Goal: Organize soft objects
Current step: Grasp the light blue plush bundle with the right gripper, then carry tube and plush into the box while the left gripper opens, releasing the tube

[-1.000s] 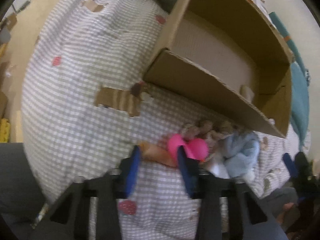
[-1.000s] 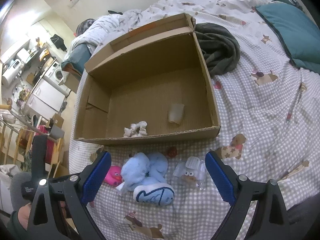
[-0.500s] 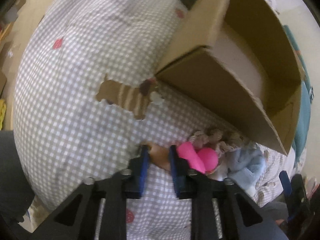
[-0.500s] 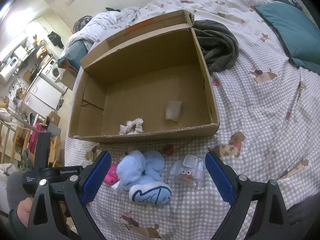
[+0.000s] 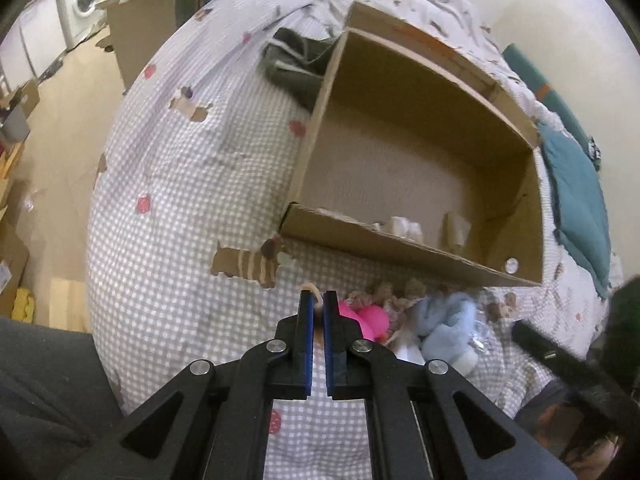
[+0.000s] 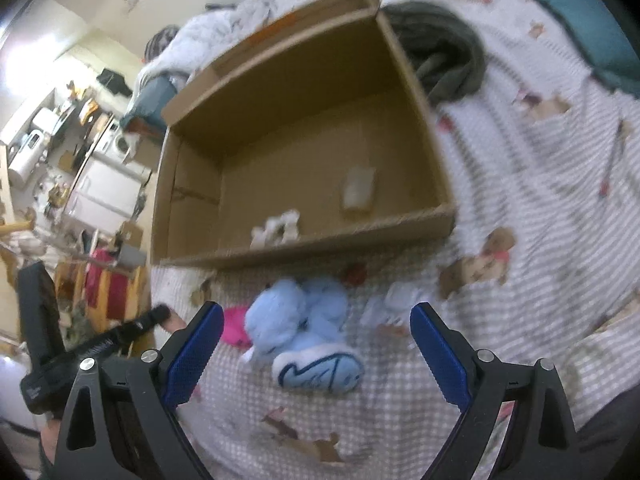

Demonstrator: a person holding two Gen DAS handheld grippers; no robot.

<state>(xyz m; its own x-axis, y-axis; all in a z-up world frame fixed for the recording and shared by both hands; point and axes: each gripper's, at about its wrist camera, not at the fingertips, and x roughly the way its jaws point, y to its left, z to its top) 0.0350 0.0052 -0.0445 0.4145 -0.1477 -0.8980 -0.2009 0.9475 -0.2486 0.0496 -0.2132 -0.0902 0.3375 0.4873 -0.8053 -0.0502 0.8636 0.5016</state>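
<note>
My left gripper [image 5: 317, 300] is shut on a small tan soft toy [image 5: 316, 307] and holds it just above the checked bedspread, in front of the open cardboard box [image 5: 384, 240]. Beside it lie a pink toy [image 5: 370, 318], a mottled plush [image 5: 386, 294] and a light blue plush slipper [image 5: 444, 320]. My right gripper [image 6: 316, 344] is open and empty, hovering over the blue slipper [image 6: 308, 336]; the pink toy [image 6: 236, 330] is at its left. A white plush [image 6: 278, 228] and a pale toy [image 6: 358, 192] lie in the box [image 6: 304, 248].
A small packaged white toy [image 6: 394, 306] lies right of the slipper. A dark grey garment [image 6: 444, 56] lies behind the box, teal pillows [image 5: 576, 184] to the right. The bed edge drops to the floor on the left [image 5: 60, 128].
My left gripper closed on the tan toy and lifted it, its view swinging up toward the box. My right gripper drifted slightly and stayed open.
</note>
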